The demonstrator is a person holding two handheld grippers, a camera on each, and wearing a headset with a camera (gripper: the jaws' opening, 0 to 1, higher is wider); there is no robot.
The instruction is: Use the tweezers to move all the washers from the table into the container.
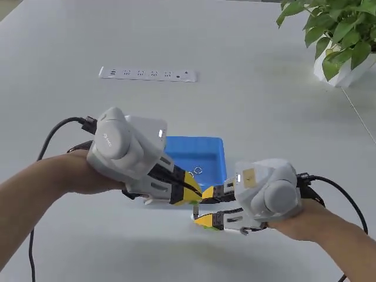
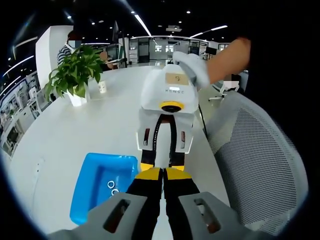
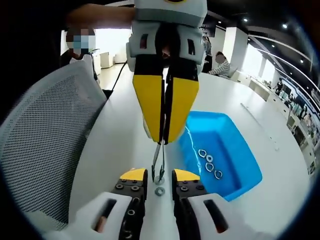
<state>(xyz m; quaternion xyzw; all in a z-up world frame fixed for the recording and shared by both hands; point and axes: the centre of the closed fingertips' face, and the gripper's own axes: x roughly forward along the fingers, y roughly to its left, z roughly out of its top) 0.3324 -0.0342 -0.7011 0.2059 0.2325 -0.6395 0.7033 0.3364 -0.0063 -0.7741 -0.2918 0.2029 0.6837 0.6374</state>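
Note:
My left gripper (image 1: 194, 191) is shut on thin metal tweezers (image 3: 159, 160), held between its yellow jaw tips. The tweezer points touch the white table at a small washer (image 3: 159, 178). A second washer (image 3: 160, 191) lies just beside it. My right gripper (image 3: 160, 175) faces the left one, open, with its yellow tips either side of these two washers and nothing gripped. The blue container (image 3: 235, 145) stands just beyond the jaws and holds several washers (image 3: 210, 162). From above, the blue container (image 1: 194, 147) lies behind both grippers, and my right gripper (image 1: 207, 205) sits at its near corner.
A white power strip (image 1: 147, 74) lies far back on the table. A potted plant (image 1: 338, 35) stands at the far right corner. A grey mesh chair (image 2: 260, 160) is next to the table edge. People sit in the office behind.

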